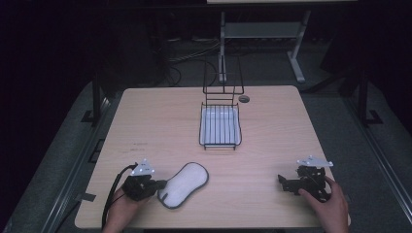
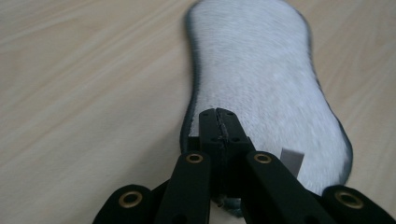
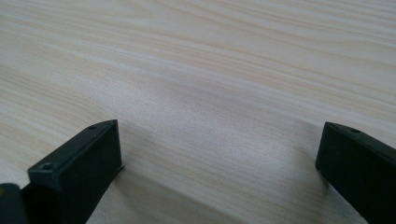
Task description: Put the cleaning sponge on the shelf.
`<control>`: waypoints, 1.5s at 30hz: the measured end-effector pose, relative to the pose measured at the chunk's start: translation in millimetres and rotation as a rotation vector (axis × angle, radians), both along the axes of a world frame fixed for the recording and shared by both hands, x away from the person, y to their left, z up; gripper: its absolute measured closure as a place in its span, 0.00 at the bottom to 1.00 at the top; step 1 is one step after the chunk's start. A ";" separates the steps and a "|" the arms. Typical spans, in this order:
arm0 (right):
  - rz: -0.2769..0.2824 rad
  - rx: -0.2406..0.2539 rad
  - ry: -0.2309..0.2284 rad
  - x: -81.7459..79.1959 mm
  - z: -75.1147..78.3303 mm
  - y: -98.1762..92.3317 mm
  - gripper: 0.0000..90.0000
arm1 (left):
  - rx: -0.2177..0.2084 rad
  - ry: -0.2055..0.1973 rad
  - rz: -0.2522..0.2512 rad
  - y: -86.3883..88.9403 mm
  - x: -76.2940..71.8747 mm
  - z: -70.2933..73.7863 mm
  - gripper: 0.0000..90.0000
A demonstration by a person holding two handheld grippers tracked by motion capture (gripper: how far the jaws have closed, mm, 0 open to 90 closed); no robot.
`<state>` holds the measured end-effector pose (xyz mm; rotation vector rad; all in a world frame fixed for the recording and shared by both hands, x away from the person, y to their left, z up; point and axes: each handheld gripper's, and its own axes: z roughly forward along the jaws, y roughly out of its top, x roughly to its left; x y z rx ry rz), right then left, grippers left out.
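Left gripper at near left of table, jaws clenched on near edge of white insole. Insole lies flat, grey-rimmed, stretching away from jaws toward table middle; small white tag beside jaws. Right gripper at near right, well apart from insole, jaws spread wide over bare wood, grasping nothing. Wire rack farther back, centre.

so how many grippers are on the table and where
2. The left gripper is near the front left, jaws closed on the edge of the white pad. The right gripper is near the front right, jaws open over bare table.
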<state>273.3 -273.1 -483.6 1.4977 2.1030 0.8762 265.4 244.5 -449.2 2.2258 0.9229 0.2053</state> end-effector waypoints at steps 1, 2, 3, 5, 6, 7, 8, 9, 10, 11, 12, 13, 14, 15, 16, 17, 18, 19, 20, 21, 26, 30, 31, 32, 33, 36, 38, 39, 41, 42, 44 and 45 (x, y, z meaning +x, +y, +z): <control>0.000 0.000 0.000 0.0 0.0 0.0 0.00 | 0.000 0.000 0.000 0.0 0.0 0.0 1.00; 0.000 0.000 0.000 0.0 0.0 0.0 0.00 | 0.006 -0.001 0.019 4.6 4.4 0.4 1.00; 0.000 0.000 0.000 0.0 0.0 0.0 0.00 | 0.015 -0.005 0.027 6.3 6.7 0.3 1.00; 0.000 0.000 0.000 0.0 0.0 0.0 0.00 | 0.038 -0.007 0.037 8.8 11.5 -0.9 1.00; 0.000 0.000 0.000 0.0 0.0 0.0 0.00 | 0.044 -0.009 0.039 9.5 13.9 -2.1 1.00; 0.000 0.000 0.000 0.0 0.0 0.0 0.00 | 0.044 -0.009 0.039 9.5 13.9 -2.1 1.00; 0.001 0.000 -0.001 0.0 0.0 0.0 0.00 | 0.045 -0.012 0.041 9.7 17.8 -2.8 1.00; 0.001 0.000 0.000 0.0 0.0 0.0 0.00 | 0.048 -0.014 0.040 9.6 19.5 -2.1 1.00; 0.000 0.000 0.000 0.0 0.0 0.0 0.00 | 0.041 -0.021 0.039 9.3 20.7 -1.3 1.00; 0.000 0.000 0.000 0.0 0.0 0.0 0.00 | 0.039 -0.025 0.035 9.0 21.7 0.0 1.00; 0.000 0.000 0.000 0.0 0.0 0.0 0.00 | 0.033 -0.029 0.036 8.5 22.2 1.1 1.00; 0.001 0.000 -0.001 0.0 0.0 0.0 0.00 | 0.025 -0.032 0.032 8.4 22.6 2.3 1.00; 0.000 0.000 0.000 0.0 0.0 0.0 0.00 | 0.007 -0.031 0.031 8.1 22.5 3.4 1.00; 0.000 0.000 0.000 0.0 0.0 0.0 0.00 | -0.009 -0.031 0.027 7.9 22.5 4.7 1.00; 0.000 0.000 0.000 0.0 0.0 0.0 0.00 | -0.022 -0.033 0.022 7.5 22.3 6.1 1.00; 0.001 0.000 -0.001 0.0 0.0 0.0 0.00 | -0.035 -0.039 0.017 6.9 21.8 7.5 1.00; 0.001 0.000 -0.001 0.0 0.0 0.0 0.00 | -0.047 -0.041 0.016 6.2 21.3 8.5 0.99; 0.000 0.000 0.000 0.0 0.0 0.0 0.00 | -0.065 -0.039 0.007 4.7 20.8 10.0 0.95; 0.000 0.000 0.000 0.0 0.0 0.0 0.00 | -0.074 -0.039 0.001 3.4 20.5 11.0 0.91; 0.000 0.000 0.000 0.0 0.0 0.0 0.00 | -0.074 -0.039 0.001 3.4 20.5 11.0 0.88; 0.000 0.000 0.000 0.0 0.0 0.0 0.00 | -0.108 -0.033 -0.024 -5.0 19.1 12.2 0.71; 0.001 0.000 -0.001 0.0 0.0 0.0 0.00 | -0.112 -0.016 -0.049 -14.7 18.2 10.6 0.44; 0.001 0.000 -0.001 0.0 0.0 0.0 0.00 | -0.111 -0.017 -0.065 -16.7 18.0 10.2 0.44; 0.001 0.000 -0.001 0.0 0.0 0.0 0.00 | -0.114 -0.015 -0.078 -19.0 17.6 9.7 0.38; 0.001 0.000 -0.001 0.0 0.0 0.0 0.00 | -0.111 -0.019 -0.098 -23.1 16.8 8.5 0.28; 0.001 0.000 -0.001 0.0 0.0 0.0 0.00 | -0.096 -0.019 -0.115 -28.6 15.8 6.0 0.20; 0.001 0.000 0.000 0.0 0.0 0.0 0.00 | -0.062 -0.033 -0.123 -34.3 15.3 1.5 0.15; 0.001 0.000 -0.001 0.1 0.0 0.0 0.00 | -0.051 -0.033 -0.133 -35.6 15.7 -0.2 0.15; 0.000 0.000 -0.001 0.0 0.0 0.0 0.00 | -0.045 -0.030 -0.137 -38.8 15.5 -3.4 0.14; 0.000 0.000 0.000 0.0 0.0 0.0 0.00 | -0.032 -0.029 -0.146 -39.2 15.8 -4.0 0.14; 0.000 0.000 0.000 0.0 0.0 0.0 0.00 | -0.011 -0.030 -0.152 -41.9 15.9 -6.5 0.14; 0.001 0.000 -0.001 0.0 0.0 0.0 0.00 | -0.002 -0.030 -0.154 -42.7 16.0 -7.6 0.14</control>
